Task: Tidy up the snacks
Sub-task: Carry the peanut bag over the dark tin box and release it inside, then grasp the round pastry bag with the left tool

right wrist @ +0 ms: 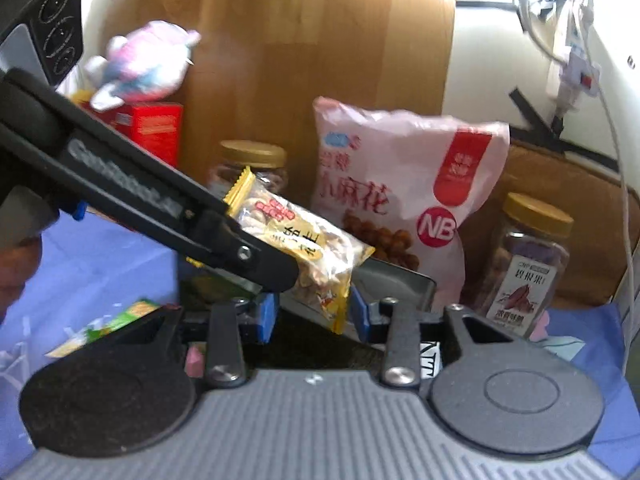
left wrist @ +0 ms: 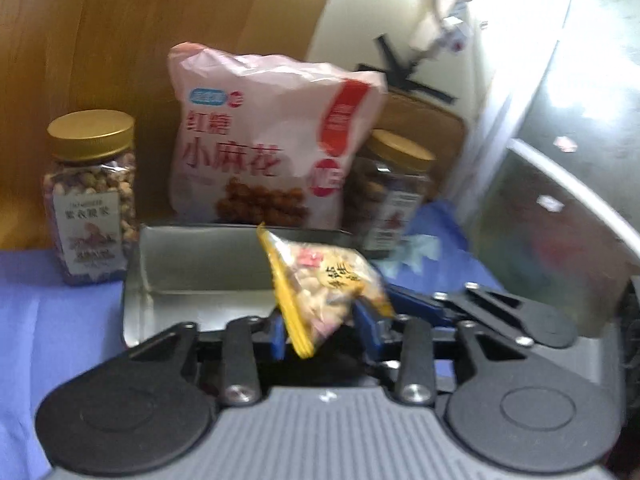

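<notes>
I am clamping one small yellow peanut packet [left wrist: 332,292] between both claws: my left claw [left wrist: 320,332] is pinching its lower end, my right claw [right wrist: 312,314] its other end (the view is blurred). Beyond it, an open metal tin [left wrist: 200,264] is sitting on the blue cloth [left wrist: 48,320], with a pink snack bag [left wrist: 264,136] and two gold-lidded jars [left wrist: 90,196] standing behind.
</notes>
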A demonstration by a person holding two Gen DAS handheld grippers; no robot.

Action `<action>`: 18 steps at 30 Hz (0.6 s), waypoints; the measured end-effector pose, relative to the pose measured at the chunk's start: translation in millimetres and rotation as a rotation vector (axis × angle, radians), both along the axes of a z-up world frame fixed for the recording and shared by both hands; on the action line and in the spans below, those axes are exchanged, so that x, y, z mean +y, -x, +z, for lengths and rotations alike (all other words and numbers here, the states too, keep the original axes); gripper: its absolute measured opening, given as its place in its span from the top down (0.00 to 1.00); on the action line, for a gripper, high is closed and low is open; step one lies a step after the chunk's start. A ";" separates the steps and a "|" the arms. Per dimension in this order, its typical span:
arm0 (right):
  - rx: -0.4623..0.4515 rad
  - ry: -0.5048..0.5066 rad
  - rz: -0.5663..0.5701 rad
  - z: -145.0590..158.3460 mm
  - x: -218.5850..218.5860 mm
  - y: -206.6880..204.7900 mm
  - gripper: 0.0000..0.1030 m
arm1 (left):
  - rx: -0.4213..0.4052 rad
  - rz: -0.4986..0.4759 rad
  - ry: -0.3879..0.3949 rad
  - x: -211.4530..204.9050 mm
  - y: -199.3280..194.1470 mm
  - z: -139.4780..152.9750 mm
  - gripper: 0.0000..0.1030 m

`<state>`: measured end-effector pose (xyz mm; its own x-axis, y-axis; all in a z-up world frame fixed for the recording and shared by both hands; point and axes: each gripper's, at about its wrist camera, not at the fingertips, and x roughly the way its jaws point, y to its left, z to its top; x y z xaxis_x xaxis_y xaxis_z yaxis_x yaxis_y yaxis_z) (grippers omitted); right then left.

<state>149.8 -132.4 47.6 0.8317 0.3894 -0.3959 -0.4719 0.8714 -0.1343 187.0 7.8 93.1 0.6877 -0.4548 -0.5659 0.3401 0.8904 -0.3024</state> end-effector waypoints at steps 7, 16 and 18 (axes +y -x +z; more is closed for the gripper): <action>0.113 -0.245 -0.067 -4.2 -68.4 12.2 0.54 | -0.044 0.023 0.077 27.7 30.1 -5.5 0.58; 0.513 -0.520 -0.116 -62.6 -97.7 -14.8 0.55 | 0.100 0.074 0.135 42.9 40.0 -47.5 0.58; 0.558 -0.572 -0.065 -63.8 -90.5 -11.9 0.60 | 0.108 0.073 0.122 39.6 42.6 -51.2 0.58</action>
<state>161.8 -222.9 -16.2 0.5979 0.6153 -0.5137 -0.2839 0.7620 0.5821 144.4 47.5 41.8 0.6593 -0.4756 -0.5823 0.2356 0.8662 -0.4407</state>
